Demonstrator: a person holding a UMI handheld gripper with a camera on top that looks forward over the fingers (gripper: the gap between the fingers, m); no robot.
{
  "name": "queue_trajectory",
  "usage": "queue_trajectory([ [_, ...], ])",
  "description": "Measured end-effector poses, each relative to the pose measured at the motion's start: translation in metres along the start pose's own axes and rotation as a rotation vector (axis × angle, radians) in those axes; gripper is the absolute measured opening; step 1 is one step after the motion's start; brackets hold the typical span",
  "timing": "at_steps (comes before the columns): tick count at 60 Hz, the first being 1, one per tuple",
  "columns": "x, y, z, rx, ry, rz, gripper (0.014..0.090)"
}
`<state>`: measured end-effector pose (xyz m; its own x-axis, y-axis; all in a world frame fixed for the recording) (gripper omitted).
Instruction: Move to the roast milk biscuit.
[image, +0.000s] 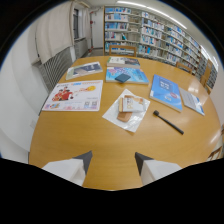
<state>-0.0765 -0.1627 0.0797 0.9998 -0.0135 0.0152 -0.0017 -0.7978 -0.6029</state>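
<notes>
**Biscuit packet on a white sheet, well ahead of an open claw**

The roast milk biscuit (131, 104) is a small pale packet with an orange-brown edge, lying about the middle of the round wooden table (75, 145). It rests on a white sheet (126, 111) that sits turned like a diamond. The print on the packet is too small to read.

From the packet, at about 4 o'clock, a black pen-like stick (168, 122) lies slantwise on the bare wood, near the sheet but apart from it. At 2 o'clock lies a blue book (165, 91), with a paler leaflet (192, 101) just beyond it at 3 o'clock. At 12 o'clock is a teal booklet (127, 75) with a small dark object (122, 77) on top of it, and further along that line another printed sheet (123, 61). At 9 o'clock a large poster (74, 96) with red and orange figures lies flat, and at 11 o'clock a second leaflet (84, 70).

The gripper (114, 162) is at 6 o'clock from the packet, well apart from it, over bare table. Its two fingers stand wide apart with nothing between them, dark tips pointing toward the packet.

Beyond the table stand wooden chairs (122, 49) and long bookshelves (150, 32), with a radiator (55, 65) under the wall at 10 o'clock
</notes>
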Motion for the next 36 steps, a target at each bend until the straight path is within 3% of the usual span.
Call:
queue_trajectory([
  [36, 0.052, -0.085, 0.104, -0.031, -0.048, -0.040, 0.0843],
])
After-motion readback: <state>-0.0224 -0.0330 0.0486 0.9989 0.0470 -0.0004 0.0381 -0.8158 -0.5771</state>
